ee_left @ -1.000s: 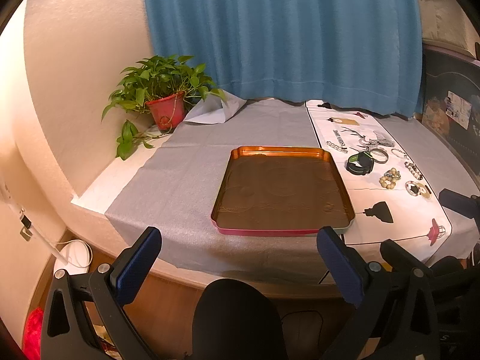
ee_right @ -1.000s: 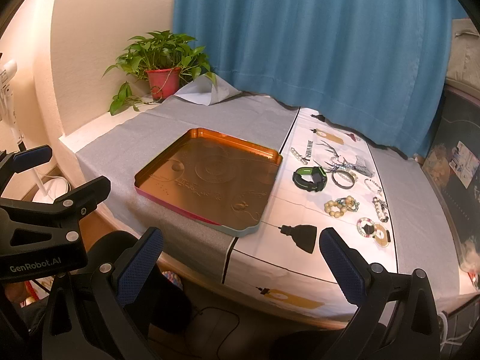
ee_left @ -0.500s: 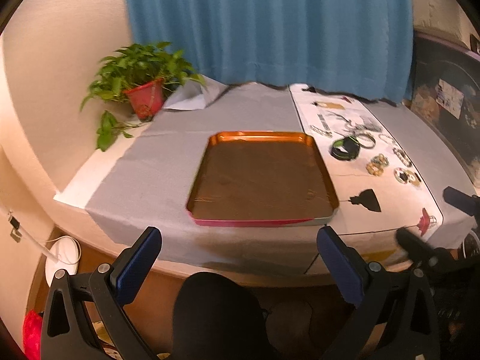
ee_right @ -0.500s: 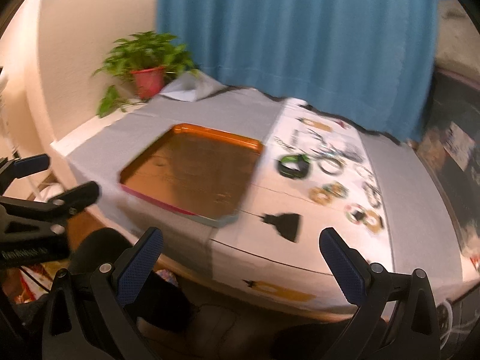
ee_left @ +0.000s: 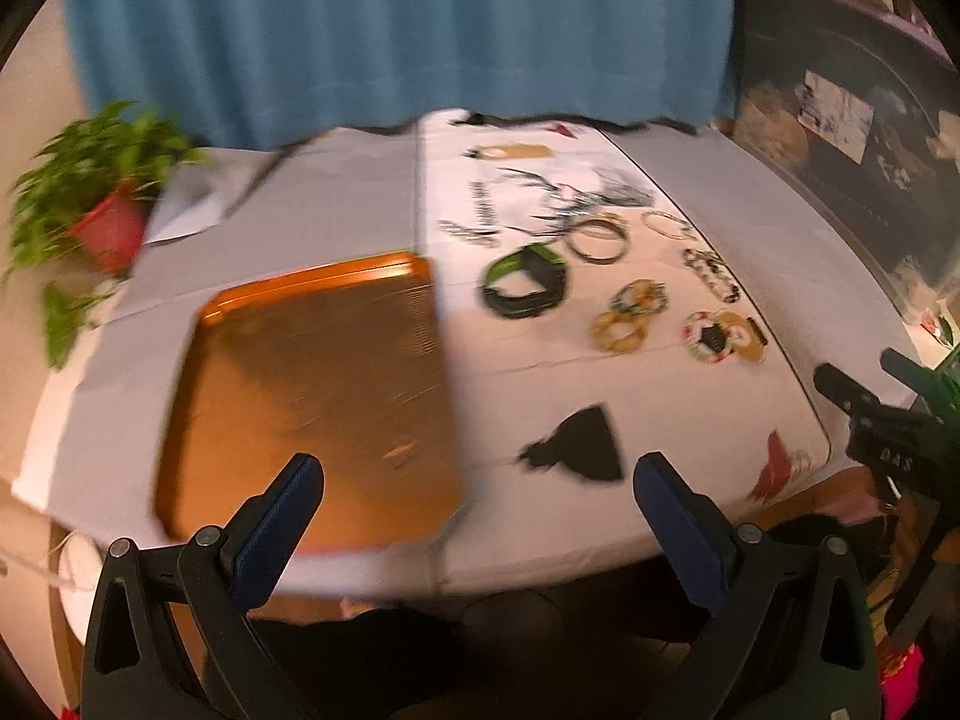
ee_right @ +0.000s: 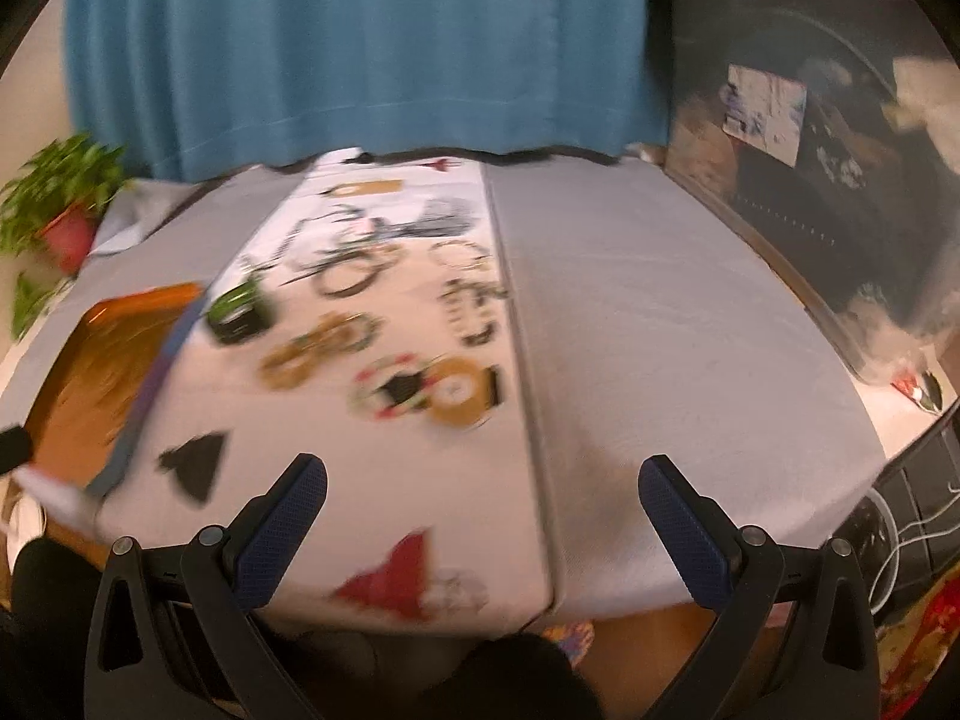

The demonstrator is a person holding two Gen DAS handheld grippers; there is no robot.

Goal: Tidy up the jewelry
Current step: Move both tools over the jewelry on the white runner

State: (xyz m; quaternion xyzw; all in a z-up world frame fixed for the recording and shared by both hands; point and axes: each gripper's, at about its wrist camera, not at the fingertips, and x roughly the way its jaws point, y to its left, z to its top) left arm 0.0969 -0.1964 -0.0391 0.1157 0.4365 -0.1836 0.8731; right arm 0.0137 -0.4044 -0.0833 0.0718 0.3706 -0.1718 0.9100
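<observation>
Left tool [ee_left: 474, 480]: released, jaws wide apart, nothing between them; it hangs over the near edge of the desk, between the tray and a black print on the cloth.
Right tool [ee_right: 483, 483]: released, jaws wide apart and empty; it hangs over the near edge, where the white cloth meets the grey cover.
Tray [ee_left: 312, 396]: orange, shallow, bare inside, flat on the desk left of the jewelry.
Jewelry: spread on the white cloth [ee_left: 540, 372], right of the tray and well apart from both tools.
Green band [ee_left: 523, 289]: black and green loop, nearest the tray's far right corner.
Bangle [ee_left: 600, 239]: thin dark ring just behind the green band.
Gold pieces [ee_left: 630, 315]: two beaded loops touching each other, right of the green band.
Red-white ring [ee_right: 393, 393]: beside a gold round piece [ee_right: 462, 396], touching it; details blurred.
Desk [ee_right: 660, 330]: under a grey cover on its right part.
Plant [ee_left: 96, 210]: red pot at the far left corner.
Curtain [ee_left: 390, 30]: blue, behind the desk.
</observation>
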